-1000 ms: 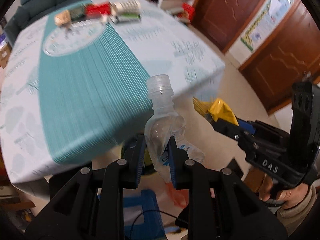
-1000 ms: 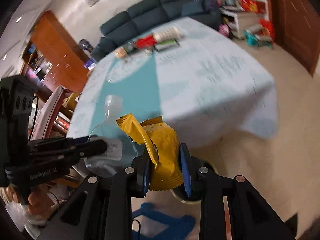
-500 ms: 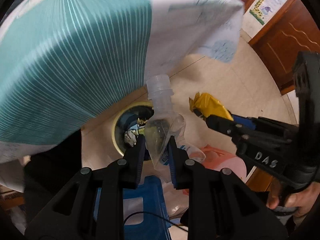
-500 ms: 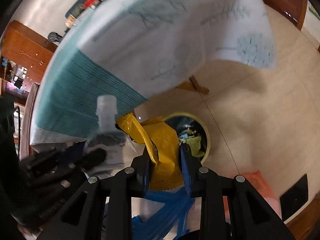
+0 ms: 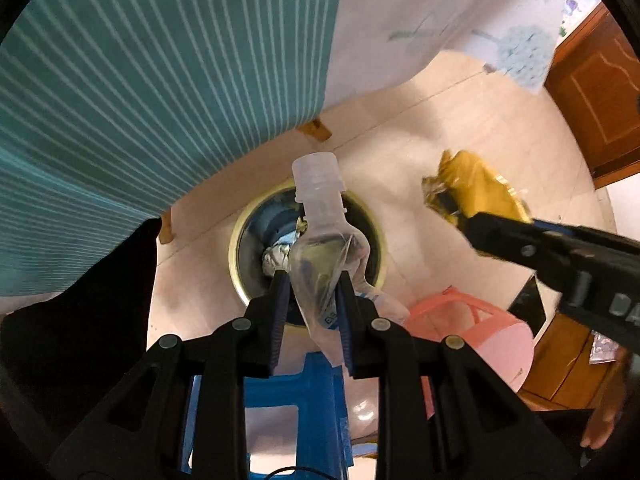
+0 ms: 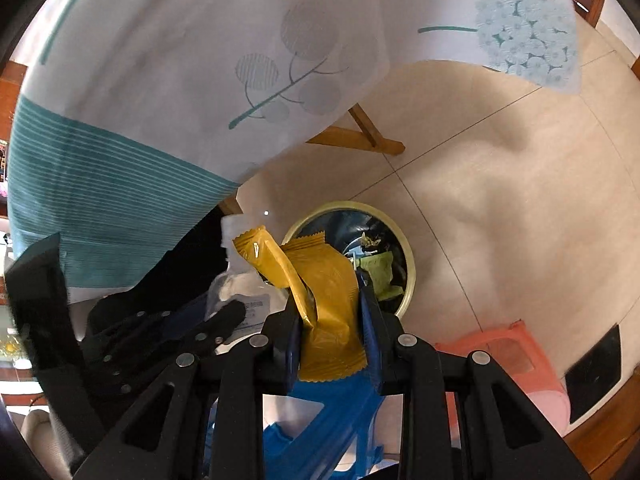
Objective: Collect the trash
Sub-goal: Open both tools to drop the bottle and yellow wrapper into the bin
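The left hand-held gripper points down at the floor and pinches a crushed clear plastic bottle by its flattened body. The bottle's capless neck juts past the fingertips, and its labelled lower end trails back between the two black fingers. Seen from the left wrist, the bottle hangs directly above the round waste bin, a yellow-rimmed pail with a dark liner standing on the tiled floor just beyond the hanging edge of the tablecloth. Crumpled foil and wrappers already lie inside the bin.

The right hand-held gripper is closed on a yellow snack wrapper, pinching it across the middle. The wrapper's serrated top sticks out past the fingertips, with one corner folded over to the left, and its bottom edge hangs back between the fingers. From the right wrist, the wrapper sits in front of the bin's near left rim, with the bin opening showing to its right; a green wrapper lies inside. In the left wrist view the same yellow wrapper is off to the right of the bin, not over its mouth.

A blue plastic stool and a pink stool stand on the floor near the bin, on the side nearest both cameras.
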Demonstrator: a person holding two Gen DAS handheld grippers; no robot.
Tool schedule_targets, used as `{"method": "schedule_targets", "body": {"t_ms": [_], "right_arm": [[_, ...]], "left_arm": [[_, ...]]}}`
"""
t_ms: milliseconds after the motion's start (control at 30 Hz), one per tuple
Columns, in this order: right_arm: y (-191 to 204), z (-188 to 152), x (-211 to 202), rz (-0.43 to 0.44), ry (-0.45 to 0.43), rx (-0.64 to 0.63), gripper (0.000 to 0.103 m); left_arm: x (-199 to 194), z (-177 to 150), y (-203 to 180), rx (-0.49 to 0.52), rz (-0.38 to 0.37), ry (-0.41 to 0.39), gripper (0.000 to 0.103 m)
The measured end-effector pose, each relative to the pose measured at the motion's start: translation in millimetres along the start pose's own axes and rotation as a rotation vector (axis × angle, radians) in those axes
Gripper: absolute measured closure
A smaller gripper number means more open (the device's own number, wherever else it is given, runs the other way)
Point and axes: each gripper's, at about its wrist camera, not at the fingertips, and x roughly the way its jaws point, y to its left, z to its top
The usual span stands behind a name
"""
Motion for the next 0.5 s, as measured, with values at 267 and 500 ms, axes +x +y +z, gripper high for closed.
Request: {"method": "schedule_targets", "body": {"t_ms": [267, 500], "right_arm": [[14, 8, 15, -0.003, 0.035, -0.022, 0.077], [21, 14, 32, -0.010, 0.060, -0.043, 0.076]], "left_arm": [[6, 9, 4, -0.020, 0.012, -0.016, 0.041], [0, 12, 14, -0.068, 0.004, -0.008, 0.038]]}}
